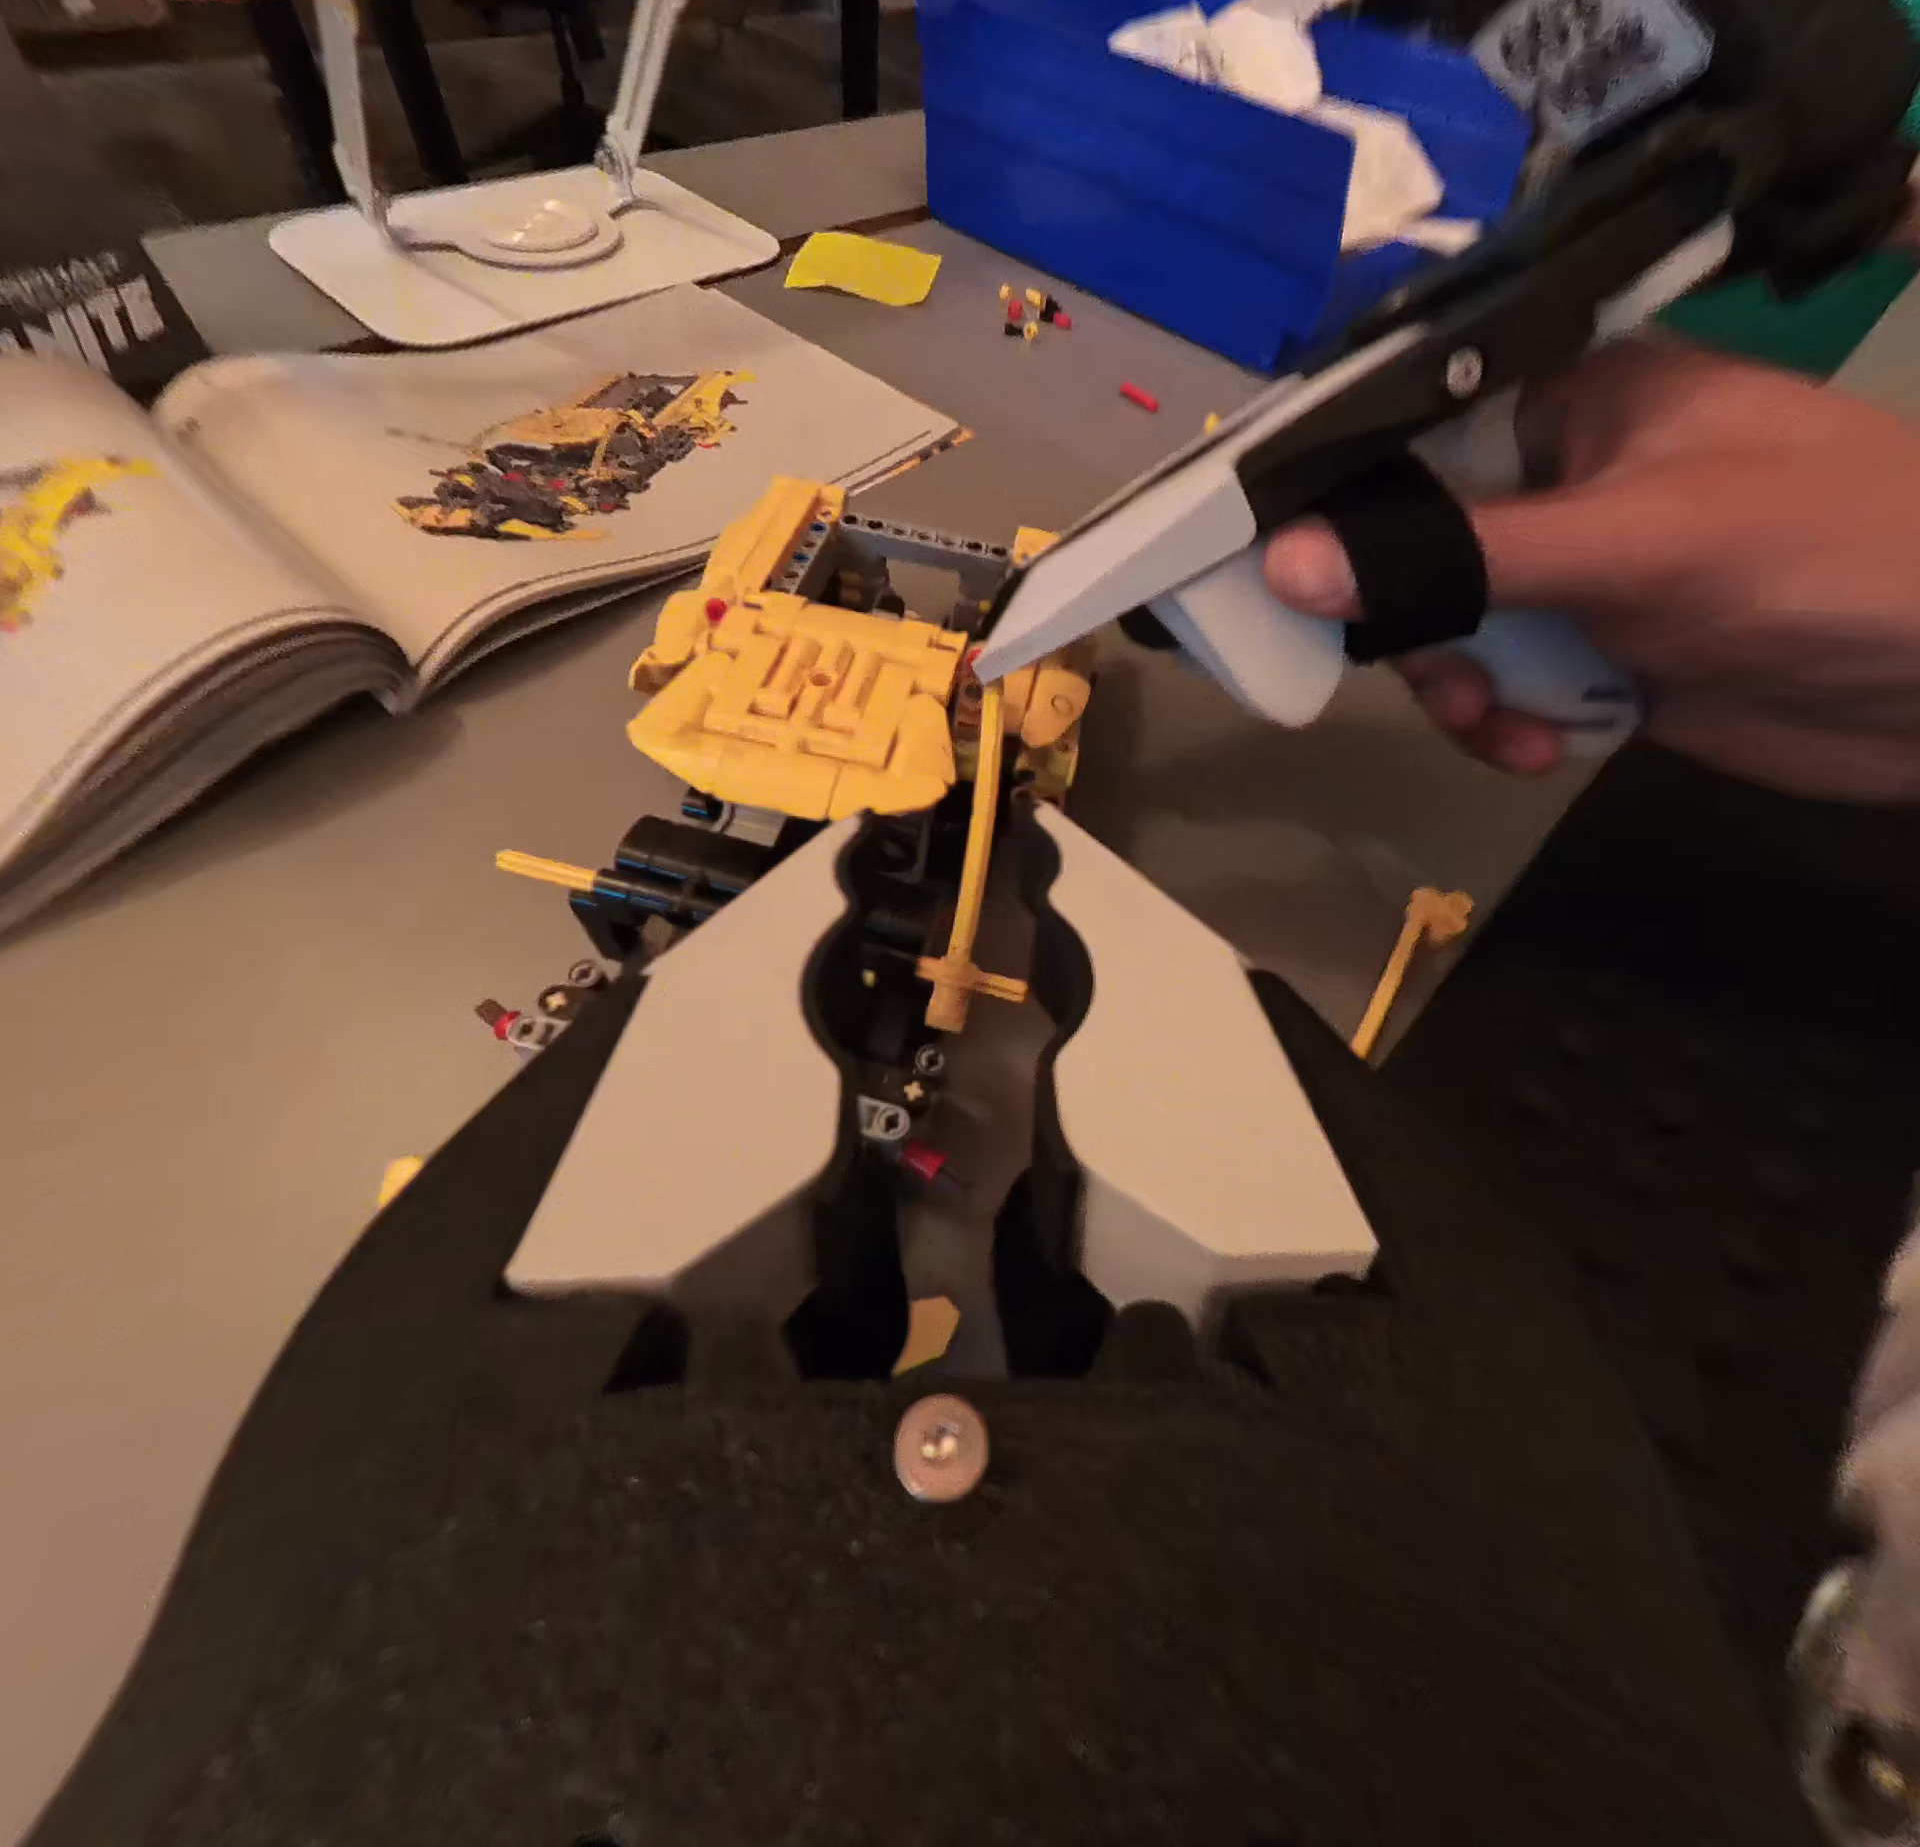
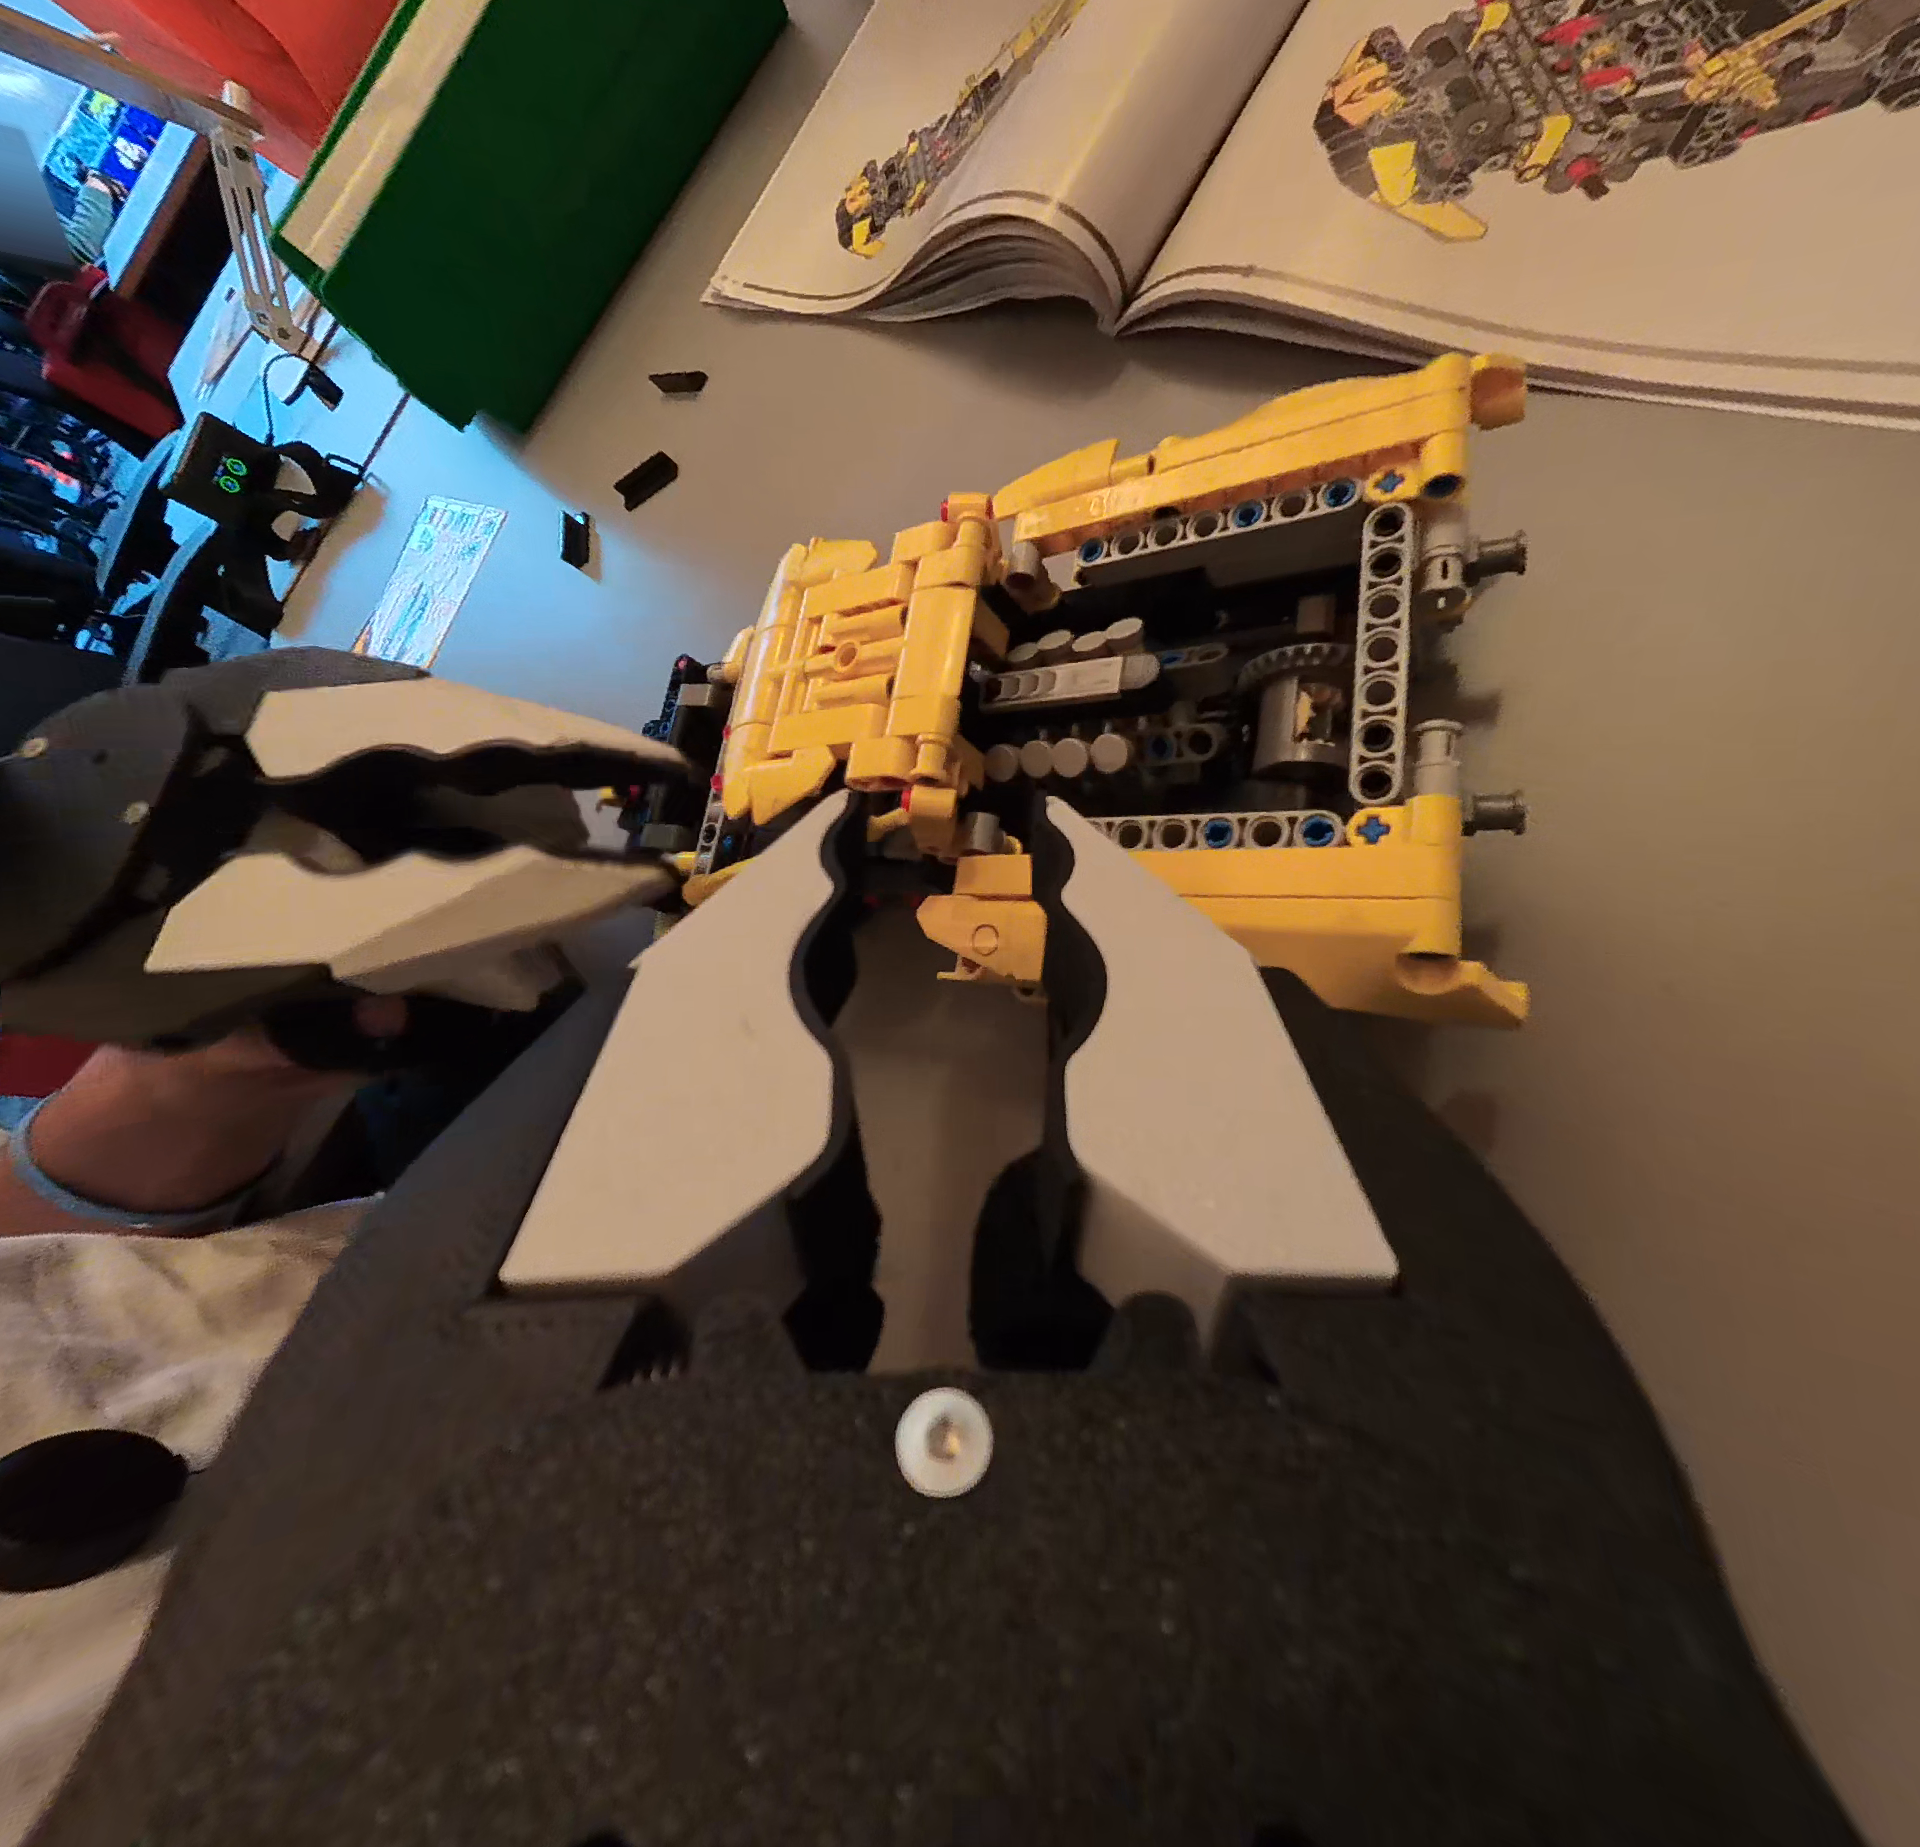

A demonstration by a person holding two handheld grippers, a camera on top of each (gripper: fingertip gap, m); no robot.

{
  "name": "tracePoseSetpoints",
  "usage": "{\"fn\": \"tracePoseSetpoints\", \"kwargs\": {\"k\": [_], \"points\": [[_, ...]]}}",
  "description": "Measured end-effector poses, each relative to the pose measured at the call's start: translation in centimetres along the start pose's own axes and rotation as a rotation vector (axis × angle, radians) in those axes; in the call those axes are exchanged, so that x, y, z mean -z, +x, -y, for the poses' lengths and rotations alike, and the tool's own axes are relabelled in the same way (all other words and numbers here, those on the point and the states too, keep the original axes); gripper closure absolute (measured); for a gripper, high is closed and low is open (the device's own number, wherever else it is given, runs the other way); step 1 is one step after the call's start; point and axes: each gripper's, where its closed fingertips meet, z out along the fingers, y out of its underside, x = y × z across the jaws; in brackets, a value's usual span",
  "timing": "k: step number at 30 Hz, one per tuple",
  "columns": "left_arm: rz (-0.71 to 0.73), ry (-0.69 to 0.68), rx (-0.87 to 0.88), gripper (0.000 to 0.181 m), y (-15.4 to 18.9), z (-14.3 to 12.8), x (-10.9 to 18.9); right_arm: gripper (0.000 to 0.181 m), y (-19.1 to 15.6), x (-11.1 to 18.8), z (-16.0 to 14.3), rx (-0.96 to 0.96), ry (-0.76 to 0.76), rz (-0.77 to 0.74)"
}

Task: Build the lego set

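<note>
Grey table carried the half-built model, an open manual, a blue bin and scattered loose parts.

The model lay directly ahead of both grippers. The left gripper met its dark end, fingers set at a moderate gap around the black chassis section. In the right wrist view, those fingertips reached the same end from the left, apart by a narrow gap; whether they pinched a part could not be determined. The right gripper stood over the model's side, jaws moderately apart, a small yellow panel between the fingers. Contact with that panel could not be confirmed. In the left wrist view, its tip touched the model's top right edge.

The model showed a yellow hood of tiled plates, yellow side beams, and a grey perforated frame enclosing gears and grey cylinders. A thin yellow rod ran down from the hood between the left fingers. A second rod lay apart on the right.
</note>
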Motion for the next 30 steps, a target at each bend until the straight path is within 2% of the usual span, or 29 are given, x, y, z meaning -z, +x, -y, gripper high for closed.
{"fn": "tracePoseSetpoints", "kwargs": {"k": [3,7,11,14,18,21,25,28,30], "points": [[0.12,-0.058,-0.21,0.144,0.0,-0.6,-0.6,0.152,-0.1,0.0,-0.2,0.021,-0.023,-0.013],[0.272,-0.088,-0.54,0.143,0.6,-0.7,-1.9,0.153,-0.8,-0.5,-0.6,0.043,-0.038,-0.01],[0.346,-0.1,-0.721,0.143,1.3,-0.7,-2.7,0.155,-0.8,0.4,-0.1,0.047,-0.003,-0.005],[0.386,-0.116,-0.711,0.143,0.7,-1.0,-2.5,0.148,-0.1,1.3,0.6,0.071,0.029,0.018],[0.403,-0.126,-0.633,0.143,-0.3,-1.1,-1.8,0.135,1.0,1.7,0.0,0.209,-0.046,0.088],[0.433,-0.16,-0.626,0.143,-1.7,-1.6,-1.2,0.133,0.7,2.5,0.5,0.374,-0.013,0.104],[0.483,-0.198,-0.613,0.143,-3.9,-2.3,0.2,0.128,1.2,1.6,-0.9,0.588,-0.119,0.03],[0.485,-0.2,-0.61,0.143,-4.9,-2.6,1.5,0.128,-0.4,1.3,-1.0,0.626,-0.08,0.026],[0.465,-0.167,-0.546,0.144,-5.0,-2.4,2.7,0.127,-1.6,1.5,-1.2,0.595,-0.034,0.035]]}}
